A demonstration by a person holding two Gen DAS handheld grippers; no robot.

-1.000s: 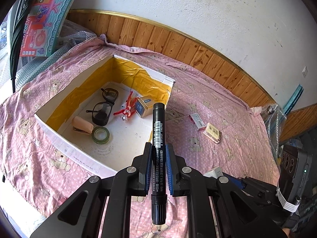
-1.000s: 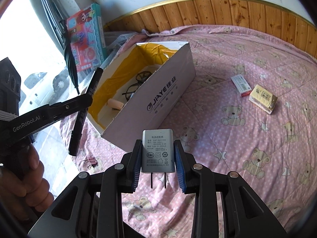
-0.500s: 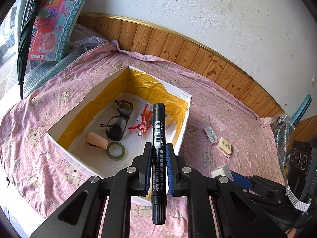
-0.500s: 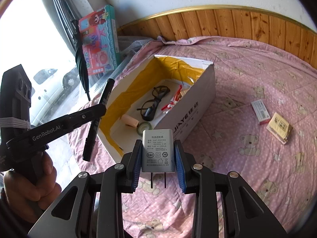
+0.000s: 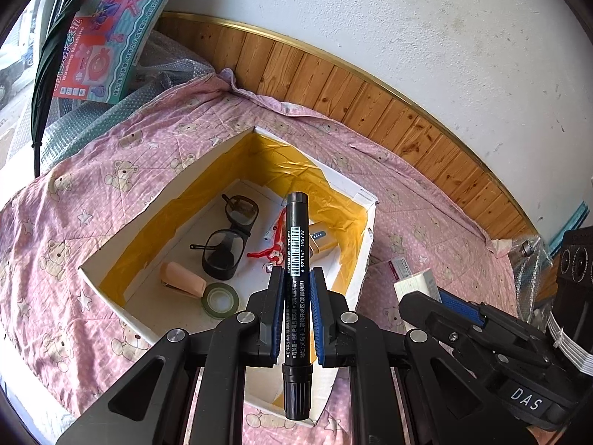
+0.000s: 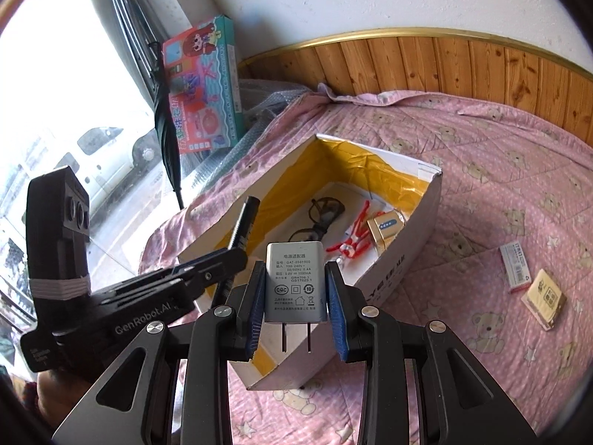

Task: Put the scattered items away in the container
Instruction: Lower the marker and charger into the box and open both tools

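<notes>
A white cardboard box [image 5: 355, 200] [image 6: 415, 259] with yellow-taped inner walls lies on the pink bedspread. It holds glasses [image 5: 229, 237], a red figure [image 6: 352, 239], a gold power bank [image 6: 385, 226], a beige stapler [image 5: 183, 282] and a tape roll [image 5: 220, 300]. My left gripper [image 5: 296, 278] is shut on a black marker [image 5: 296, 259], held upright above the box's near side. My right gripper [image 6: 296, 274] is shut on a grey power adapter [image 6: 295, 282], prongs down, over the box's near corner. The left gripper [image 6: 207, 270] also shows in the right wrist view.
Two small packets, a white and red one [image 6: 513, 267] and a tan one [image 6: 545, 298], lie on the bedspread right of the box. A toy carton [image 6: 202, 85] and a folded umbrella [image 6: 166, 122] lean by the window. Wood panelling [image 5: 333, 78] runs behind the bed.
Both grippers have moved in toward and above the box, each still holding its item. The box's inside now shows more fully in both views.
</notes>
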